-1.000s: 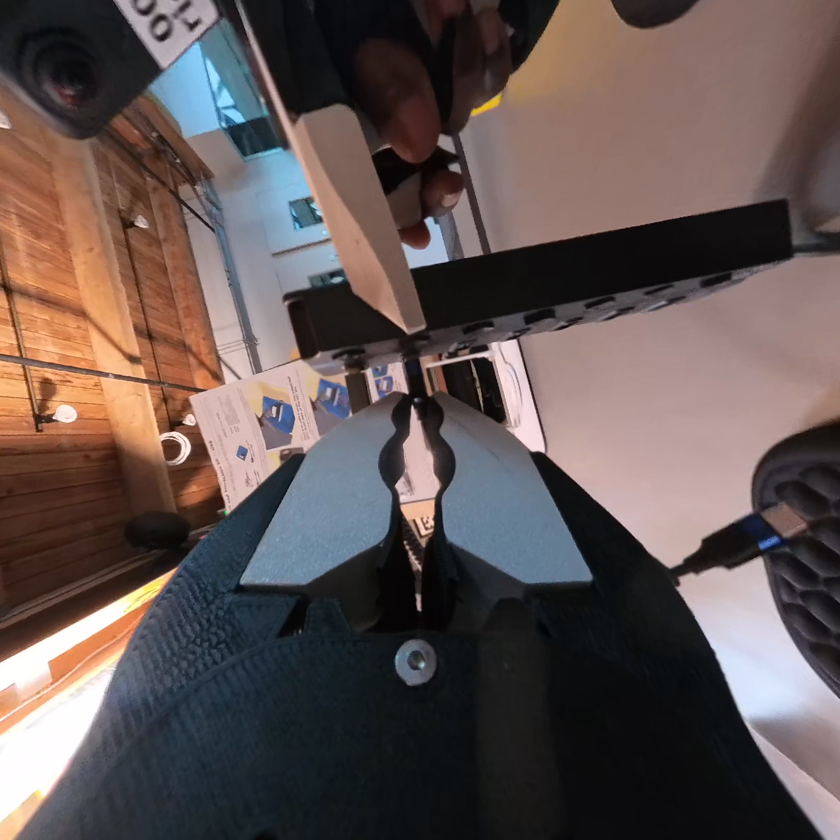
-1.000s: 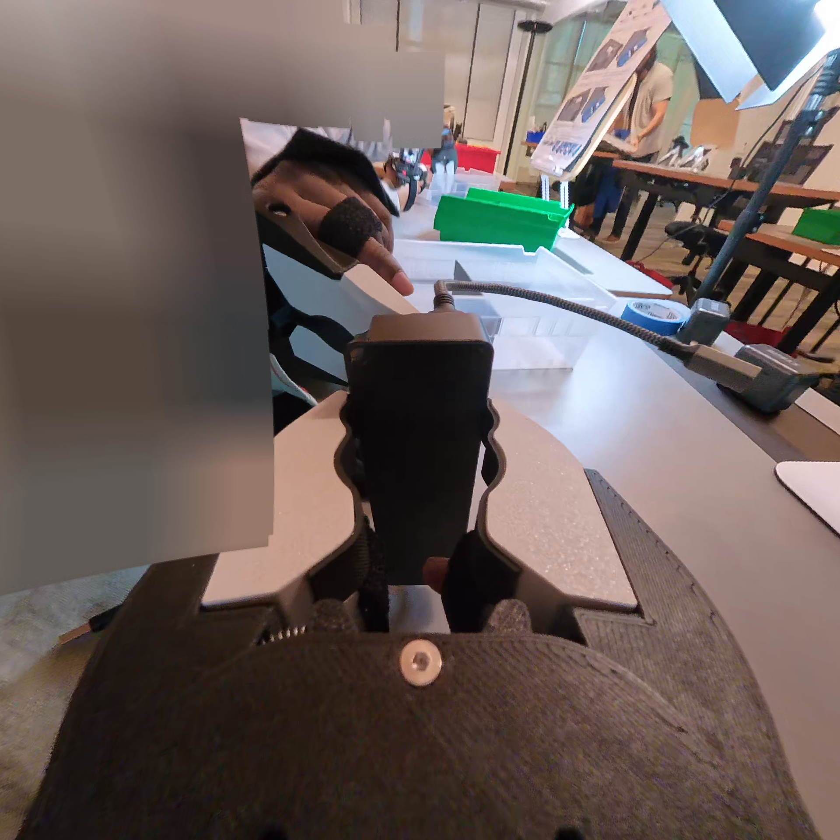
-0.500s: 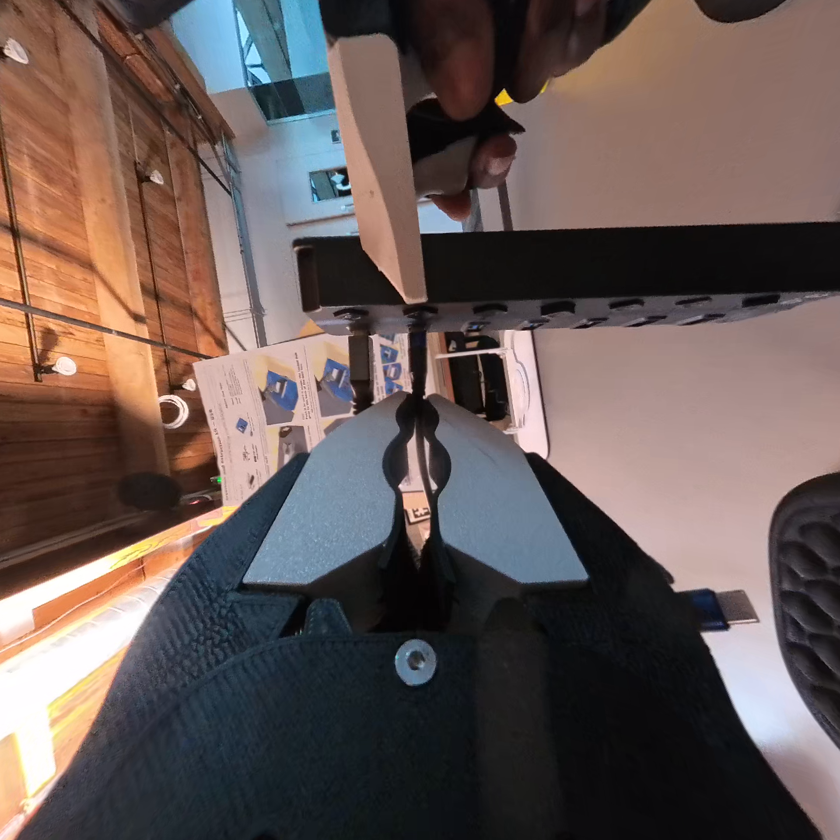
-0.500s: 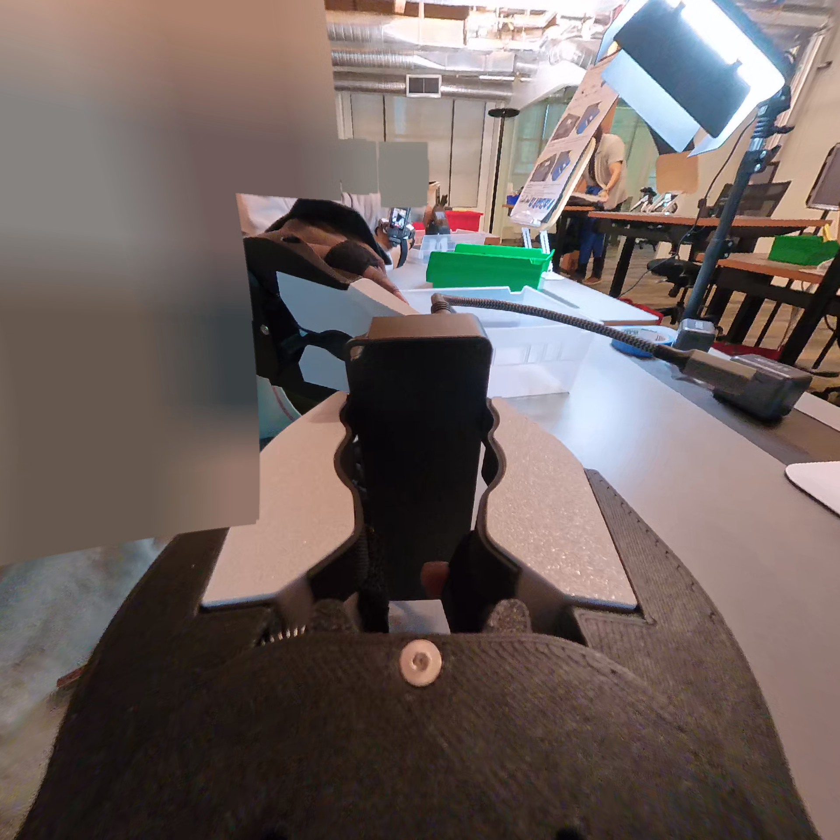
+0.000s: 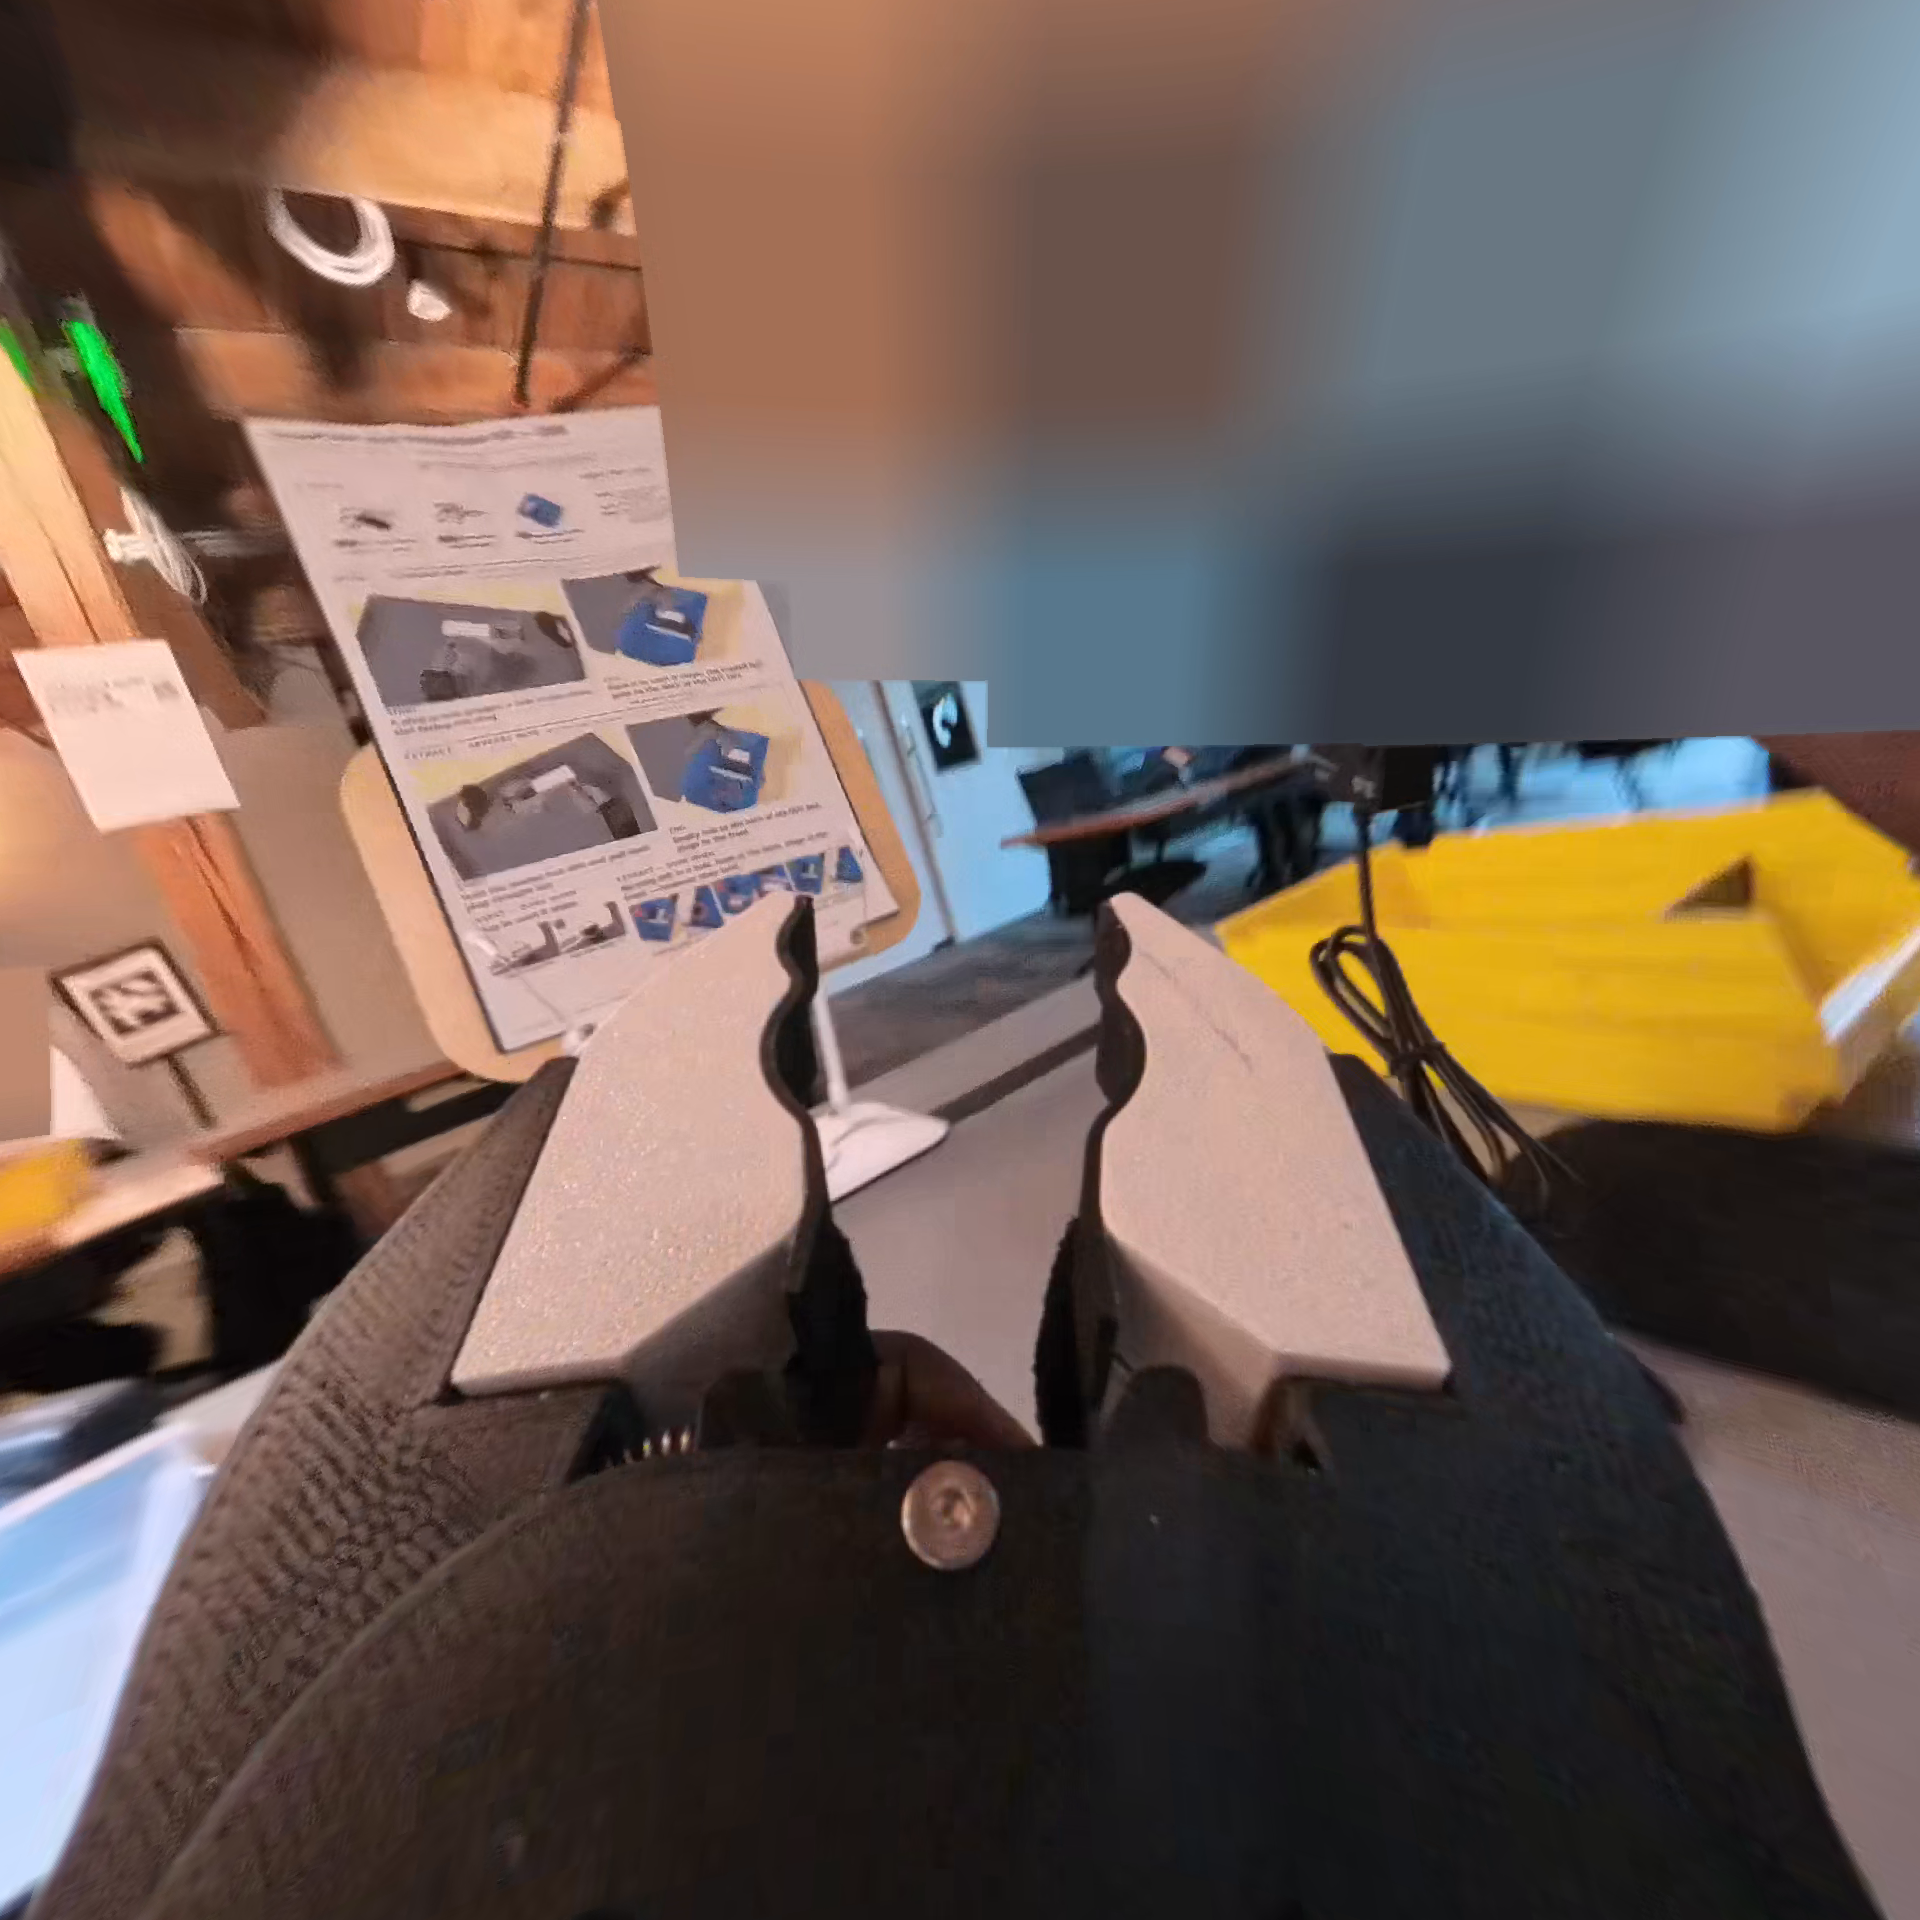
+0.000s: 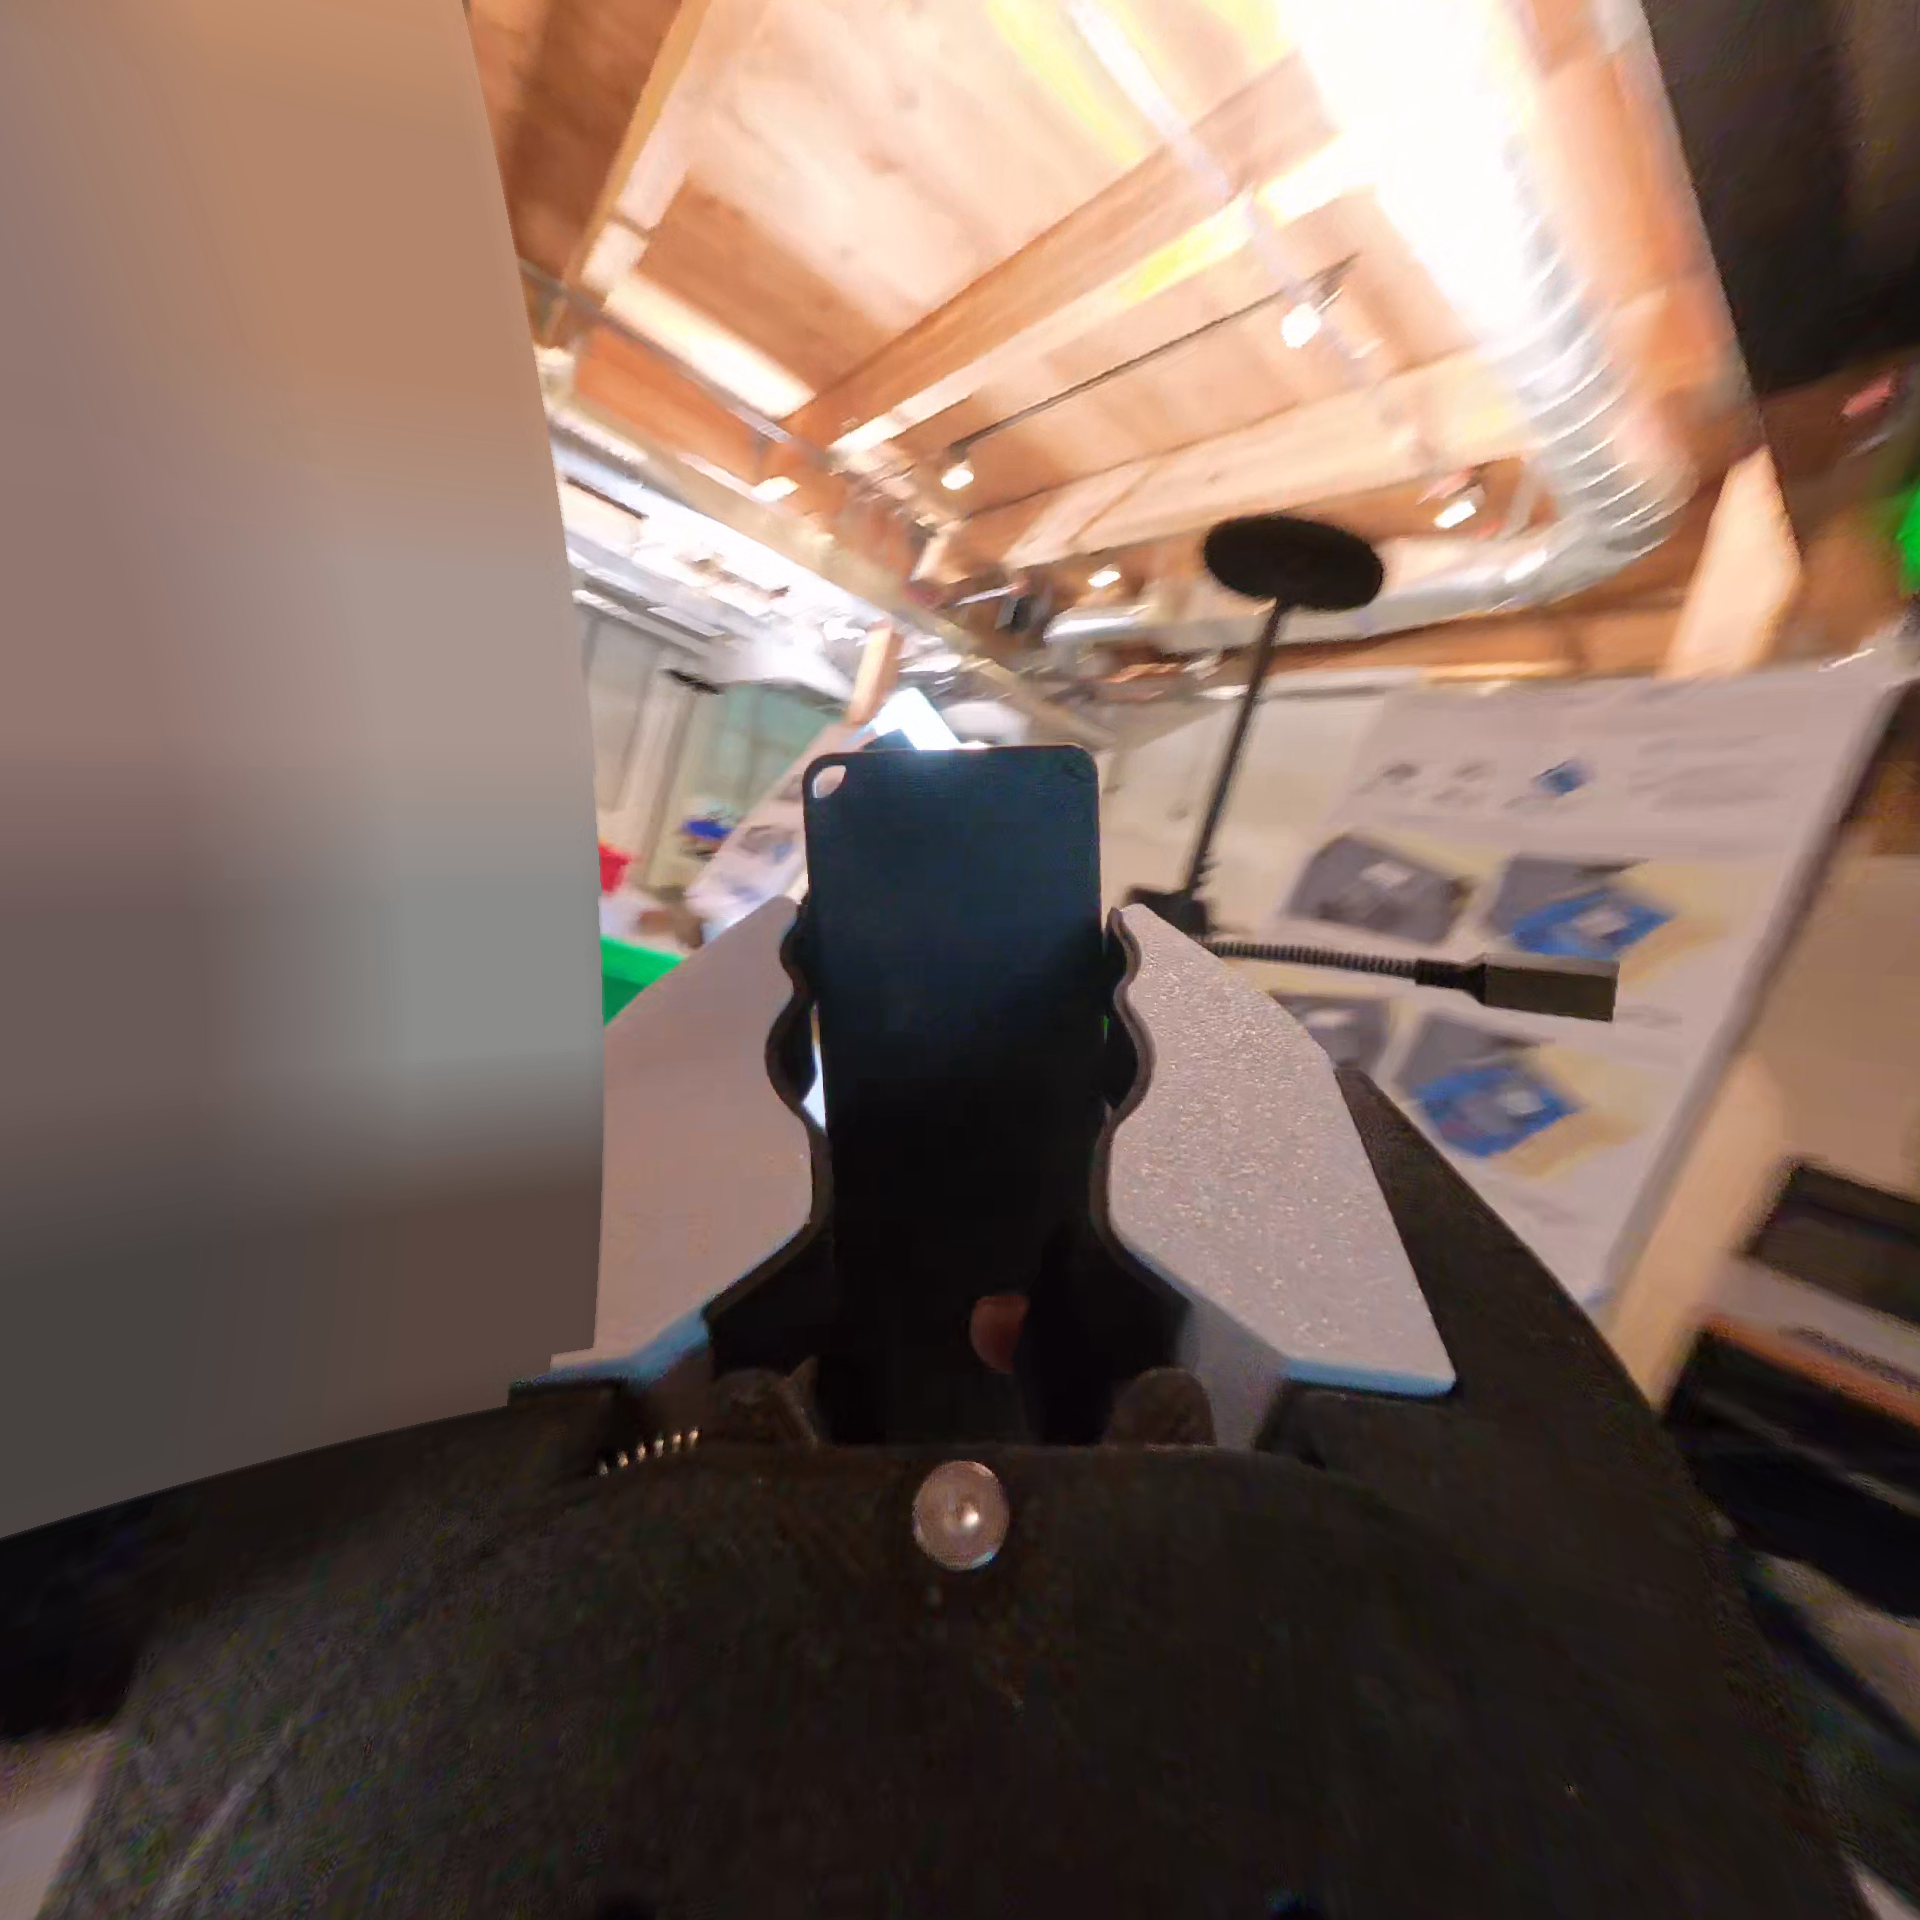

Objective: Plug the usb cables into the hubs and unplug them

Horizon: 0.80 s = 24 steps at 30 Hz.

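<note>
My right gripper [image 6: 954, 914] is shut on the black hub [image 6: 951, 935], which stands up between its grey fingers and points toward the ceiling. The hub's braided cable [image 6: 1320, 958] curves to the right and ends in a grey plug [image 6: 1538, 985] hanging in the air. My left gripper [image 5: 948, 914] is open and empty, level above the grey table [image 5: 977, 1174]. A thin black cable [image 5: 1392, 1029] hangs in a loose bundle in front of the yellow bin to its right. The hub does not show in the left wrist view.
A yellow bin [image 5: 1558, 966] stands at the right in the left wrist view, with a dark pad [image 5: 1745, 1247] before it. An instruction poster on a stand [image 5: 582, 727] is ahead, also in the right wrist view [image 6: 1538, 1018]. A black lamp [image 6: 1294, 571] rises behind the hub.
My left gripper let go of the thin plug at the hub, opened and swung away upright. My right gripper tilted up toward the ceiling with the hub still in it.
</note>
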Available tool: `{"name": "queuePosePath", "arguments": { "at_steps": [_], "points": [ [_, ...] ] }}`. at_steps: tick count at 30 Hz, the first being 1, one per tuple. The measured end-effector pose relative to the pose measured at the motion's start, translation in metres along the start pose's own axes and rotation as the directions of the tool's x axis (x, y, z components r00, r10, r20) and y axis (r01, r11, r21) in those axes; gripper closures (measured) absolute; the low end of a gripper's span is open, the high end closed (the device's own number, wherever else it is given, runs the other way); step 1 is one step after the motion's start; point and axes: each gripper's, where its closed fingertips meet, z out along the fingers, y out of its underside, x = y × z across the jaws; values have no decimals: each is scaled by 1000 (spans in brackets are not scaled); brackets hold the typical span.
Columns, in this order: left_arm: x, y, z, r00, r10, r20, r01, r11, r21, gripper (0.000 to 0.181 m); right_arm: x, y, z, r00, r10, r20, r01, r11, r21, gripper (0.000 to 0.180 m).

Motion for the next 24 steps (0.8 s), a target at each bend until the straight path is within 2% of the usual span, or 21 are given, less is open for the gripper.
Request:
{"name": "queuePosePath", "arguments": {
  "at_steps": [1, 4, 6, 10, 13, 17, 21, 24],
  "points": [
    [-3, 4, 1, 999, -51, -12, 52, 998, 31, 127, 13, -16, -4, 997, -53, -62, 54, 998, 11, 126],
    [-20, 30, 2, 979, -199, 37, 199, 980, 1, 118, 51, -66, -22, 940, -222, -257, 233, 972, 11, 127],
    [-32, 43, 1, 963, -248, 109, 248, 969, 12, 118, 72, -95, -37, 863, -345, -370, 358, 933, -33, 126],
    [-35, 65, 1, 963, -220, 157, 231, 971, -59, 116, 107, -130, -67, 723, -478, -500, 508, 857, -85, 126],
    [-33, 66, 2, 974, -161, 160, 174, 982, -70, 116, 127, -137, -77, 711, -483, -512, 544, 838, -34, 126],
    [-28, 68, 3, 982, -118, 148, 132, 987, -94, 116, 155, -109, -84, 709, -576, -406, 607, 792, -64, 126],
    [-26, 67, 3, 986, -98, 138, 111, 989, -97, 116, 179, -60, -111, 762, -526, -378, 540, 838, -78, 127],
    [-26, 68, 3, 986, -99, 134, 113, 989, -100, 117, 186, -15, -134, 762, -534, -366, 497, 845, -199, 127]
  ]
}}
